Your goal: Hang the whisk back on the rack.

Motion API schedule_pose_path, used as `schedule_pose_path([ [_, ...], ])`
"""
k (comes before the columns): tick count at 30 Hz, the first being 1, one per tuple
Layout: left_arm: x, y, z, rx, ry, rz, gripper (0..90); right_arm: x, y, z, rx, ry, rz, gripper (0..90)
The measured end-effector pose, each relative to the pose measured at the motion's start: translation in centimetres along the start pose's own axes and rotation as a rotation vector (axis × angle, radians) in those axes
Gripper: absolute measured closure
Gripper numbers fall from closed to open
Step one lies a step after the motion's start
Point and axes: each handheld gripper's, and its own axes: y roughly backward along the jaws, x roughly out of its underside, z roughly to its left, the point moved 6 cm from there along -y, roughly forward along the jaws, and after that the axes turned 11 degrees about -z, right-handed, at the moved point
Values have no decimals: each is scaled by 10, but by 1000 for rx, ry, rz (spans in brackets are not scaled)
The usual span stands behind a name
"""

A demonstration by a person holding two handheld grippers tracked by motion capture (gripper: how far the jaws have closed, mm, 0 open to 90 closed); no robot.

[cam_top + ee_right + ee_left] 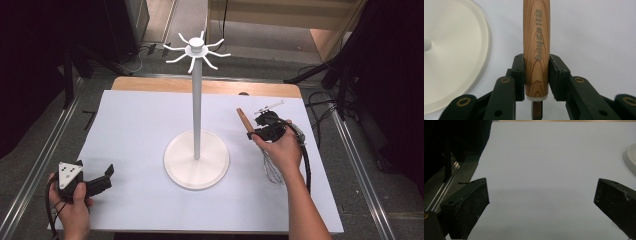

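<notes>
Right gripper (537, 75) clamps a wooden handle (536, 45) beside the white stand (196, 159) (left gripper (541, 202) gapes, empty).

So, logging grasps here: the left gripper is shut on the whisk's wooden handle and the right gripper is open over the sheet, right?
Sides are swapped. The right gripper is shut on the wooden handle, as the right gripper view shows; the left gripper is open over the sheet.

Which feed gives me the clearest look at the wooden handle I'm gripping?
The right gripper view: the wooden handle stands large between the closed jaws of the right gripper, grain and print readable. The high view shows the handle small and slanted above the hand.
</notes>
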Motion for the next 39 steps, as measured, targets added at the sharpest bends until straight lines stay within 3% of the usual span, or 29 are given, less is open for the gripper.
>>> schedule_pose_path([
  [9, 0, 0, 0, 3, -3, 2, 3, -8, 21, 16, -64, 11, -188, 702],
  [14, 0, 0, 0, 3, -3, 2, 3, -14, 35, 32, -100, 25, -286, 701],
  [27, 0, 0, 0, 1, -3, 2, 3, -21, 51, 55, -154, 59, -446, 702],
  [39, 0, 0, 0, 1, -4, 3, 3, -31, 74, 66, -202, 34, -599, 702],
])
